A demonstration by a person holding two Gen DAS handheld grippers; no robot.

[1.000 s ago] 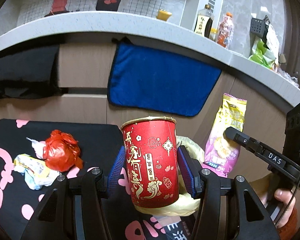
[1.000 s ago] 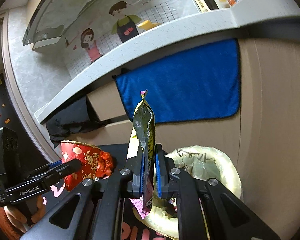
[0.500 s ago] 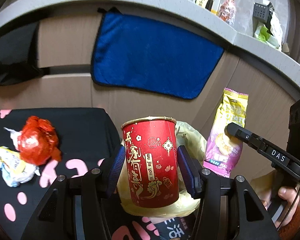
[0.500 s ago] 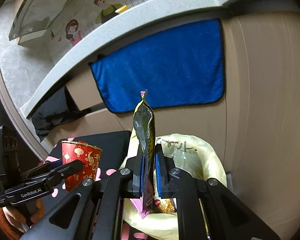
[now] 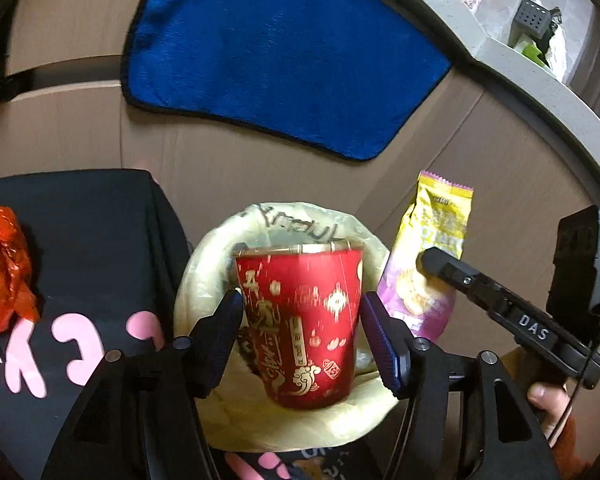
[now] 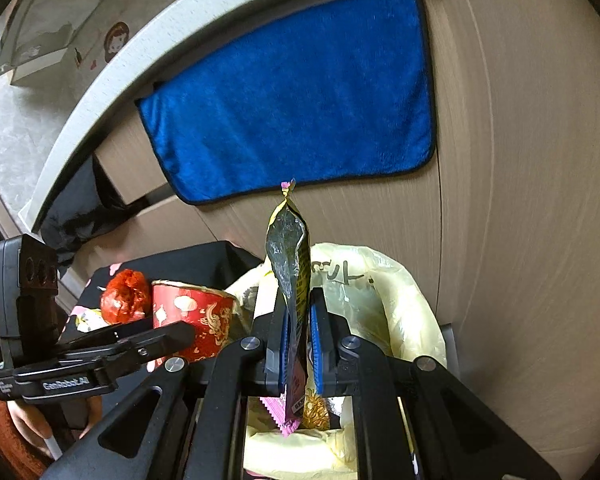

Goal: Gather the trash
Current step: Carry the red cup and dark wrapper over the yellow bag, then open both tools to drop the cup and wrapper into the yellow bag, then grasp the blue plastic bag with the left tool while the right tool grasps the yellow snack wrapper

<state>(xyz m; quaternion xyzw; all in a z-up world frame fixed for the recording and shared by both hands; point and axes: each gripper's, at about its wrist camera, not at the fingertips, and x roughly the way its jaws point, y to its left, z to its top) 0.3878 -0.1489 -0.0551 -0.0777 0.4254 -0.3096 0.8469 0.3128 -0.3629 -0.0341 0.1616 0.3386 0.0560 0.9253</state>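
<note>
Left gripper [image 5: 300, 330] fingers opening, red cup [image 5: 300, 320] between them, mid frame, over yellow bin bag [image 5: 204, 280]. Best let cup drop straight in. Right gripper [image 6: 298, 344] fingers narrow, pinching snack packet [image 6: 290, 264]; drop next.

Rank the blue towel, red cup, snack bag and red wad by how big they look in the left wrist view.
1. Blue towel
2. Red cup, though nearness to the camera inflates it
3. Snack bag
4. Red wad, cut off at the frame edge, so unsure against the bag

The left gripper [image 5: 300, 332] tilts downward, its jaws opening. The right gripper [image 6: 300, 340] beside it tilts downward too, clamped tight.
</note>
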